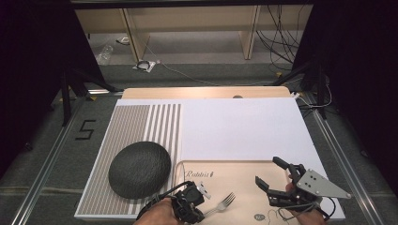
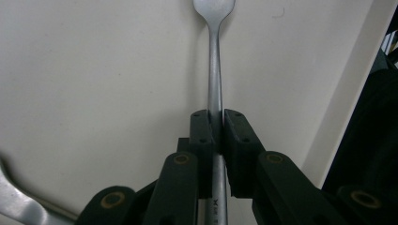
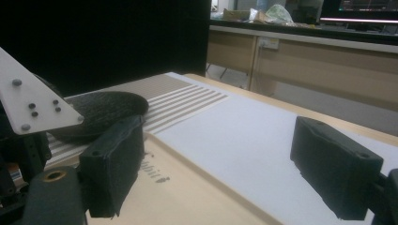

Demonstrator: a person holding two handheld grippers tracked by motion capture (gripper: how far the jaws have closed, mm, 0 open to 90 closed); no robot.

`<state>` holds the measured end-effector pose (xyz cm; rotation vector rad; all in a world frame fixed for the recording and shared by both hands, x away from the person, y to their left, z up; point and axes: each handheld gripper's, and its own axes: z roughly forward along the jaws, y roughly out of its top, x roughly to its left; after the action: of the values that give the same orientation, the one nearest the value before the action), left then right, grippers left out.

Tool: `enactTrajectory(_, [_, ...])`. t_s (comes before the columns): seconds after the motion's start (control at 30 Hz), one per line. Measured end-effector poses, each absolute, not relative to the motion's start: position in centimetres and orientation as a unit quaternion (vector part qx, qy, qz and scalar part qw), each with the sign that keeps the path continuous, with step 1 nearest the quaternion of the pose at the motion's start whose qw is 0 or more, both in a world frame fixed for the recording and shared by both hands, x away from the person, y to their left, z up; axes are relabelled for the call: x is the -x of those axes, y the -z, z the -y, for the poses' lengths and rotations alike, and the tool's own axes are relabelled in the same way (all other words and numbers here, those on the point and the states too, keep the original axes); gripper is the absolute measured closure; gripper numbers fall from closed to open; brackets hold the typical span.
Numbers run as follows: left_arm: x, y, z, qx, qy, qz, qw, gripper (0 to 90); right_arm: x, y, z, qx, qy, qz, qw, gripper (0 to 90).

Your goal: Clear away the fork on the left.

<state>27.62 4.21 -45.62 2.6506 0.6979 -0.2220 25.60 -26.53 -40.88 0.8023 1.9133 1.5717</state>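
A metal fork (image 1: 225, 202) lies over the cream tray (image 1: 244, 171) near the table's front edge, tines pointing up and right. My left gripper (image 1: 202, 210) is shut on its handle. In the left gripper view the black pads clamp the fork handle (image 2: 214, 70) from both sides at the left gripper's tips (image 2: 215, 117), above the tray floor (image 2: 103, 84). My right gripper (image 1: 268, 171) hovers over the tray's right part, jaws wide apart with nothing between them. In the right gripper view, bare tray (image 3: 187, 187) shows between the open tips of the right gripper (image 3: 223, 164).
A dark, rough round plate (image 1: 139, 168) sits on the striped left part of the white placemat (image 1: 244, 126), left of the tray; it is the dark plate (image 3: 103, 110) beyond the left jaw. A bent shiny metal piece (image 2: 16, 206) lies at the tray's corner.
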Motion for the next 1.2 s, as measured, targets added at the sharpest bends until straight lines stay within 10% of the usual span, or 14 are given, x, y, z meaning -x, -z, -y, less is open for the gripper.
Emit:
enactTrajectory(0.43, [-27.4,46.1,-4.0,-0.95,0.081,-0.241,0.181,80.2,-25.6,40.9,26.5,-0.297,-0.582,-0.709,0.266,18.8])
enactTrajectory(0.6, [-27.4,45.3,-3.9,-0.944,0.062,-0.243,0.216,50.2,-25.6,40.9,26.5,-0.297,-0.583,-0.708,0.266,18.8])
enactTrajectory(0.77, [-27.5,44.9,-3.9,-0.938,0.052,-0.243,0.242,39.0,-25.6,40.9,26.5,-0.297,-0.583,-0.708,0.266,18.8])
enactTrajectory(1.2, [-26.4,45.1,-3.1,-0.945,0.028,-0.197,0.26,78.9,-25.6,40.9,26.5,-0.297,-0.583,-0.708,0.266,19.0])
